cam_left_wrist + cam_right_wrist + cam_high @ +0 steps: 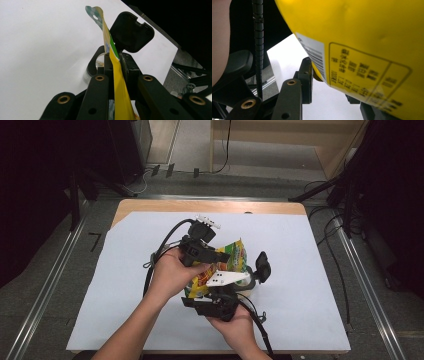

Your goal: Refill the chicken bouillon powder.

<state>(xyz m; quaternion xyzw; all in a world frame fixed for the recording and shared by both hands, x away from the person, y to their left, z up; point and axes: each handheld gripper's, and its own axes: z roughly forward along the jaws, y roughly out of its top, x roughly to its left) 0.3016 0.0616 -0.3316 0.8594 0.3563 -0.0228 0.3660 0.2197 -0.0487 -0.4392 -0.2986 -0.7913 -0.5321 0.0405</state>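
Left jaws: your left gripper (pixel 115 75) is clamped on the flat top edge of the yellow snack bag (pixel 120 90).
Right jaws: your right gripper (pixel 332 82) grips the bag's lower part, one jaw on each side of it.
Bag: held in the air over the middle of the counter (pixel 310 285), above a jar (pixel 248 281) with its black lid (pixel 262 266) flipped open.
Doing it well: probably you are opening or pouring, so pull evenly and keep the mouth over the jar.
Views: the left gripper view shows the hang-hole; the right gripper view shows the barcode panel (pixel 314 53).
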